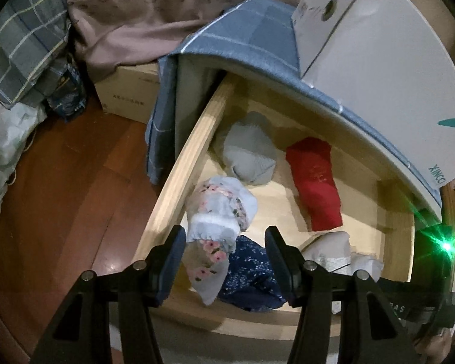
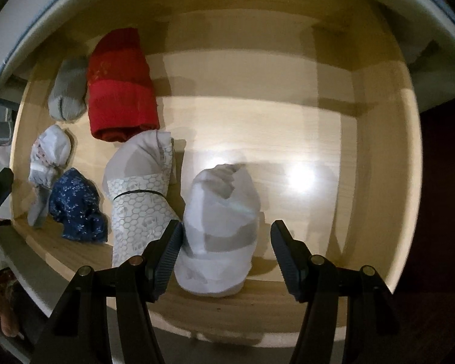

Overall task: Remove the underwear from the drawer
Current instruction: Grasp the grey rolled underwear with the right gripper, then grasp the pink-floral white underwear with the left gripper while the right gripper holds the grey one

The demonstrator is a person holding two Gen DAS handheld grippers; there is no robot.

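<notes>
An open light-wood drawer (image 1: 179, 163) (image 2: 379, 182) holds several rolled underwear bundles. In the left wrist view my left gripper (image 1: 226, 244) is open above a white floral bundle (image 1: 218, 209) and a navy floral bundle (image 1: 251, 273) at the drawer's front left. A grey bundle (image 1: 248, 154) and a red bundle (image 1: 314, 182) lie further back. In the right wrist view my right gripper (image 2: 226, 238) is open around a white-and-grey bundle (image 2: 221, 230) at the drawer's front. A honeycomb-patterned bundle (image 2: 139, 191) lies just left of it. The red bundle (image 2: 121, 91) lies beyond.
A blue checked cloth (image 1: 257, 36) covers the cabinet top, with a white cardboard box (image 1: 379, 60) on it. A brown box (image 1: 127, 91) and bedding (image 1: 24, 39) stand on the wooden floor (image 1: 66, 188) to the left. The drawer's right half (image 2: 303, 127) is bare wood.
</notes>
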